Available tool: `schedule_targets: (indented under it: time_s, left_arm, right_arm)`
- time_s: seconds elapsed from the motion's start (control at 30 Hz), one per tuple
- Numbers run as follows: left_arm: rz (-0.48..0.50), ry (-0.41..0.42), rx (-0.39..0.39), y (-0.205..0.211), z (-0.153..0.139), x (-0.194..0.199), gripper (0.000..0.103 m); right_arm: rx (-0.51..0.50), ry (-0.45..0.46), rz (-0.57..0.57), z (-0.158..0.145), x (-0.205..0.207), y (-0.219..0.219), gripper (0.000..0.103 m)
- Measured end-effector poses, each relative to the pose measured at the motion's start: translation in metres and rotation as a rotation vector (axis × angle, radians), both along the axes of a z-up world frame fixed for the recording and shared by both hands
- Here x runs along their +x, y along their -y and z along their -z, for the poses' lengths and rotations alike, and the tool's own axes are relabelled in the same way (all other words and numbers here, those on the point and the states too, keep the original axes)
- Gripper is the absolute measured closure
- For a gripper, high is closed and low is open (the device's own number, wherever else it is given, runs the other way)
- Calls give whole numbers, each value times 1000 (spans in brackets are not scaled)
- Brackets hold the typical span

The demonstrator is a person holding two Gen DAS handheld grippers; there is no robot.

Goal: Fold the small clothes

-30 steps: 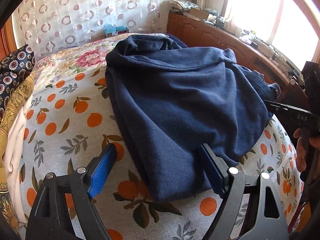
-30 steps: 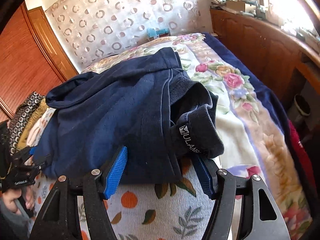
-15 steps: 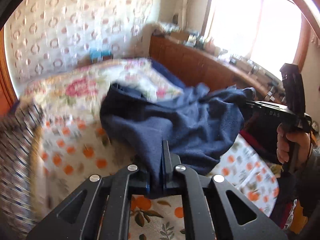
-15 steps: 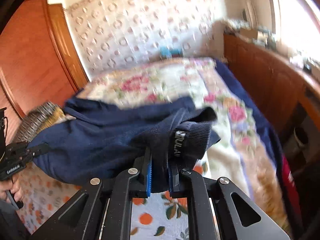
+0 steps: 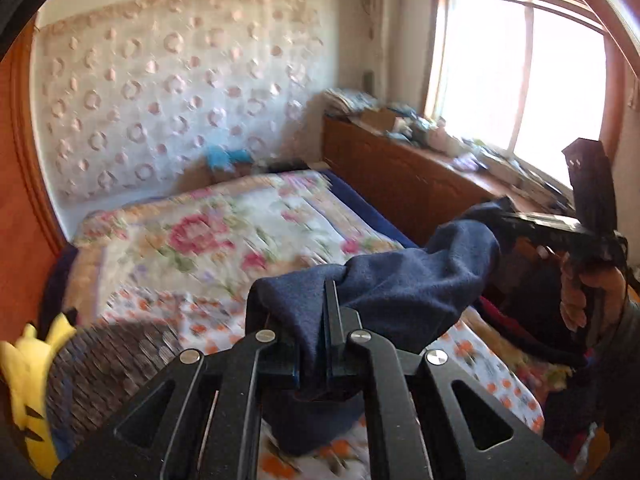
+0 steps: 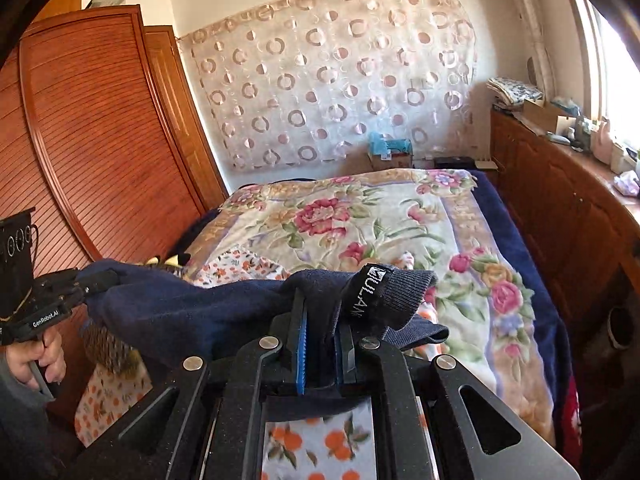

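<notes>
Navy fleece garment [image 5: 400, 292], one item, slung in the air between your two grippers above the bed [image 6: 384, 216]. Your left gripper [image 5: 316, 344] has its jaws pressed together on a bunched fold of the cloth, which spills over the fingers and hangs below them at 6 o'clock in the left wrist view. Your right gripper [image 6: 320, 344] is likewise clamped on the fabric, blue pads [image 6: 301, 354] nipping it just beside the ribbed cuff [image 6: 394, 294], which bears white lettering and juts toward 1 o'clock. In the right wrist view the garment runs from the clamp toward 9 o'clock, where your left hand [image 6: 38, 360] grips the other handle. In the left wrist view it runs toward 2 o'clock, ending at the other gripper held by your right hand [image 5: 588, 296]. Bedding: floral blanket [image 6: 372, 220] at 12 o'clock, orange-print sheet [image 6: 316, 444] below the jaws. Also present: wooden wardrobe [image 6: 92, 136] at 10 o'clock, circle-pattern curtain [image 6: 328, 80] on the far wall, cluttered wooden cabinet [image 6: 560, 200] at 3 o'clock, yellow plush toy [image 5: 28, 384] at 8 o'clock of the left view.
</notes>
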State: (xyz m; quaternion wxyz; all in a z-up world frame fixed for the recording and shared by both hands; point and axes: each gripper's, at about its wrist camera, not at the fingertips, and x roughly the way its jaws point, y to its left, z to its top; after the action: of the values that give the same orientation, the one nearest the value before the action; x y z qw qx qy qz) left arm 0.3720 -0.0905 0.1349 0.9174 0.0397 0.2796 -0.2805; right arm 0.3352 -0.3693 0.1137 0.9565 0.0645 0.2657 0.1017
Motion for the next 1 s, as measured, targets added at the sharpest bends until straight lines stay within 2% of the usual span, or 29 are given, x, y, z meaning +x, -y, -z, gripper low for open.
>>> schedule_targets:
  time_s: [0.13, 0.23, 0.3, 0.43, 0.47, 0.53, 0.6, 0.73, 0.8, 0.87, 0.93, 1.0]
  left_arm:
    - [-40, 78, -9, -9, -29, 2, 95]
    - [-43, 79, 14, -19, -15, -12, 95]
    - [-30, 9, 21, -27, 28, -32, 95]
    - [-23, -139, 45, -38, 127, -89, 95]
    - [-22, -206, 47, -39, 161, -110, 95]
    - [-26, -278, 61, -40, 196, -130, 95]
    - [-45, -295, 67, -43, 219, -148, 95]
    - [-66, -304, 46, -48, 225, -152, 93]
    - [-79, -304, 58, -49, 225, -153, 83]
    - [-96, -313, 69, -53, 228, -154, 57]
    - [-109, -320, 46, -60, 228, -158, 43]
    - [-122, -325, 32, -65, 225, -161, 36]
  right_arm:
    - [-25, 102, -11, -21, -6, -10, 94]
    - [-6, 77, -45, -1, -19, -13, 94]
    - [0, 5, -71, 39, -33, -10, 95]
    - [50, -205, -107, 158, -85, -7, 95]
    - [59, -249, -97, 185, -99, -7, 95]
    - [72, -301, -87, 221, -117, -6, 95]
    - [85, -326, -77, 240, -129, -4, 95]
    - [96, -326, -63, 244, -135, -1, 95]
    - [75, -320, -56, 242, -138, -3, 95]
    - [64, -322, -50, 234, -131, -14, 95]
    - [72, -327, -39, 230, -125, -18, 95]
    - [83, -327, -30, 226, -122, -19, 95]
